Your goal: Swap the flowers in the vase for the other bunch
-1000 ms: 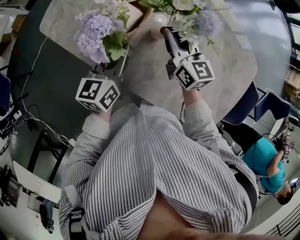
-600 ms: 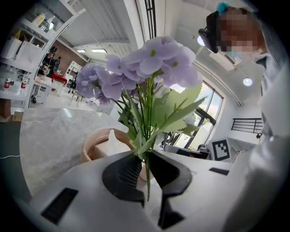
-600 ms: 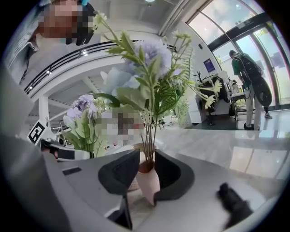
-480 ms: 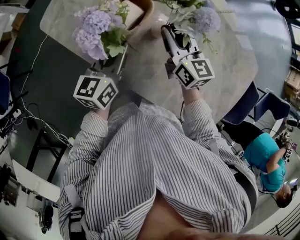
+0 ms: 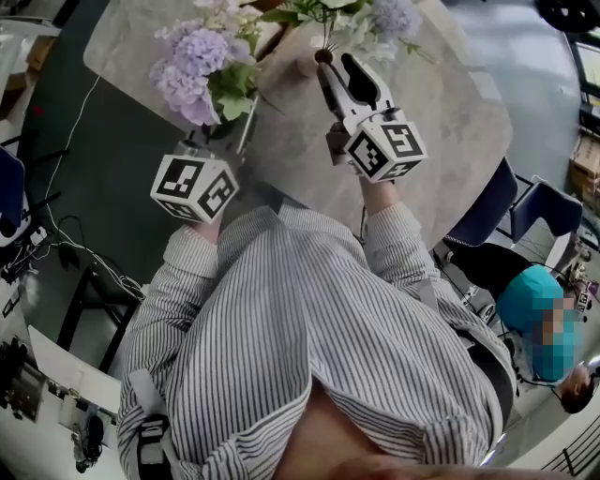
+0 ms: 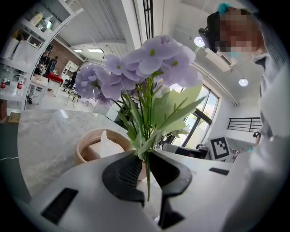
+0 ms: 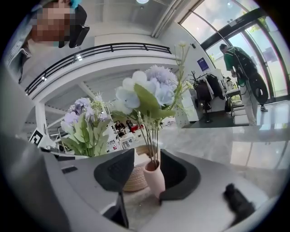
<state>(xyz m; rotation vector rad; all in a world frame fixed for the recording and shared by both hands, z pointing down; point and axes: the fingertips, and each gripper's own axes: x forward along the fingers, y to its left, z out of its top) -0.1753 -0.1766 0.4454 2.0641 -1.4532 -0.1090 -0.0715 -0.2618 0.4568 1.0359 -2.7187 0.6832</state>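
My left gripper is shut on the green stems of a purple hydrangea bunch, held upright over the table's left edge. My right gripper stands open; its jaws have just been opening. Between and just beyond its pads stands a small pink vase holding a white-and-pale-blue bunch, whose stems rise free of the pads. From the head view the vase mouth sits at the jaw tips, the blooms beyond. The left jaws are hidden under leaves in the head view.
A wicker basket with a white tissue stands on the marble table behind the vase. Cables and dark floor lie left of the table. Blue chairs and a seated person in teal are at the right.
The right gripper's jaws have spread wide and let go of the white-and-blue bunch, which now stands farther from them in the vase. The left gripper keeps the purple bunch in place.
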